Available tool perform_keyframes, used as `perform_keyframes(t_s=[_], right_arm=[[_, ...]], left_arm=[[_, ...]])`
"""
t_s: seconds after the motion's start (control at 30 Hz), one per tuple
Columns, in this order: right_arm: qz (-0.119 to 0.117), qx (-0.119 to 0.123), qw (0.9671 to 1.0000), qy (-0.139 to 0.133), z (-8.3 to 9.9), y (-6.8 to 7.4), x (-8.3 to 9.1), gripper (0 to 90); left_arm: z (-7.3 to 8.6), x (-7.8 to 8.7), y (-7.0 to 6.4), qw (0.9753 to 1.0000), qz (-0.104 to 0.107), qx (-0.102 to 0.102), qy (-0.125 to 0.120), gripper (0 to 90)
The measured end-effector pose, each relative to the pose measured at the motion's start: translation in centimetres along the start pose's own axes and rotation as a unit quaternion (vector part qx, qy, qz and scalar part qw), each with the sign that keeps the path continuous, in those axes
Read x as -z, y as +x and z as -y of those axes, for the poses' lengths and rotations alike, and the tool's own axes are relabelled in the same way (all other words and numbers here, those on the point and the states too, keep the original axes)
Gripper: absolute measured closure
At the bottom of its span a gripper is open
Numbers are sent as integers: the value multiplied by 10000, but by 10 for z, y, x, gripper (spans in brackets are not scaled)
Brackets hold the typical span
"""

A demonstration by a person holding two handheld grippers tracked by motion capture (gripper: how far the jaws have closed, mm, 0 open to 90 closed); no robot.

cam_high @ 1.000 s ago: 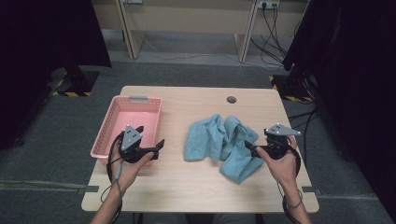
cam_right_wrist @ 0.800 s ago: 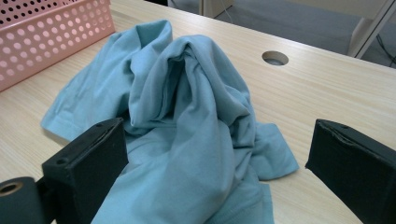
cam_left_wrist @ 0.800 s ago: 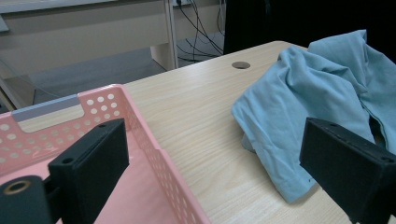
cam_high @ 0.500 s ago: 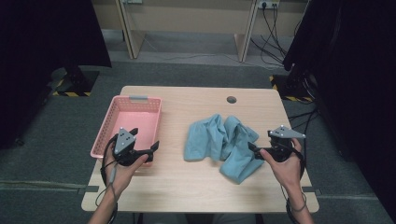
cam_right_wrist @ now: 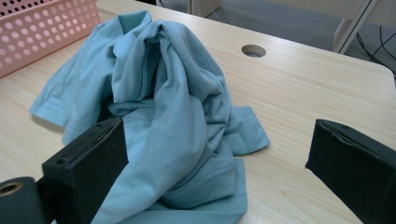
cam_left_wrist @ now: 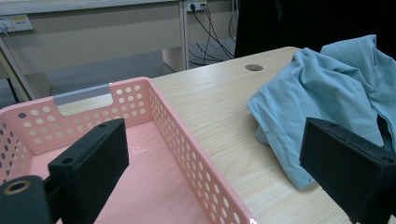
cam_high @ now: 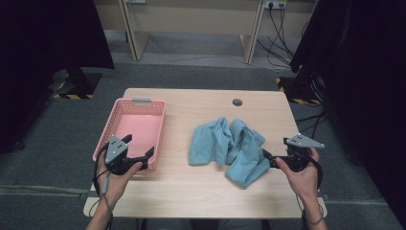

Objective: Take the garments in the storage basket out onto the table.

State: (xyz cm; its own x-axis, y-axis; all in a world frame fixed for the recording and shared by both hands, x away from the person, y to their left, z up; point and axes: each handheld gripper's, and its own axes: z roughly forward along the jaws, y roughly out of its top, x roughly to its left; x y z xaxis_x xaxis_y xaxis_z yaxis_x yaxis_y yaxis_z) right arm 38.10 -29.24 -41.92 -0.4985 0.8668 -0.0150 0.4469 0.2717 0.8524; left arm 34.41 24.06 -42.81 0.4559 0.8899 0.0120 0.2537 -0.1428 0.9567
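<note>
A crumpled light-blue cloth (cam_high: 230,146) lies on the wooden table (cam_high: 191,191), right of the middle. To its left stands a pink perforated basket (cam_high: 139,127) with nothing in it. My left gripper (cam_high: 140,147) hovers open over the basket's near right corner. In the left gripper view its jaws straddle the basket wall (cam_left_wrist: 187,154), with the cloth (cam_left_wrist: 327,93) farther right. My right gripper (cam_high: 268,159) is open at the cloth's right edge. In the right gripper view (cam_right_wrist: 219,177) the cloth (cam_right_wrist: 173,107) lies between and ahead of the spread jaws, gripped by neither.
A round cable hole (cam_high: 237,102) sits near the table's far edge. Bare wood lies along the near edge and between basket and cloth. Beyond the table are desk legs (cam_high: 131,33) and cables on a grey floor (cam_high: 191,72). Dark curtains hang at both sides.
Both hands have drifted slightly toward the near edge: the left gripper a little left along the basket, the right one a little right off the cloth. The cloth and basket have not moved.
</note>
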Motion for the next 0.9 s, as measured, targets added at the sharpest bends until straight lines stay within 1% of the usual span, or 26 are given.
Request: perform_keyframes(t_s=[0.43, 0.9], right_arm=[[90, -61, 9999, -29, 11, -7, 11, 47], [131, -109, 9998, -85, 17, -10, 19, 47]], left_arm=[[10, 15, 10, 9998, -160, 98, -33, 69], [15, 28, 14, 9997, -216, 124, -56, 69]])
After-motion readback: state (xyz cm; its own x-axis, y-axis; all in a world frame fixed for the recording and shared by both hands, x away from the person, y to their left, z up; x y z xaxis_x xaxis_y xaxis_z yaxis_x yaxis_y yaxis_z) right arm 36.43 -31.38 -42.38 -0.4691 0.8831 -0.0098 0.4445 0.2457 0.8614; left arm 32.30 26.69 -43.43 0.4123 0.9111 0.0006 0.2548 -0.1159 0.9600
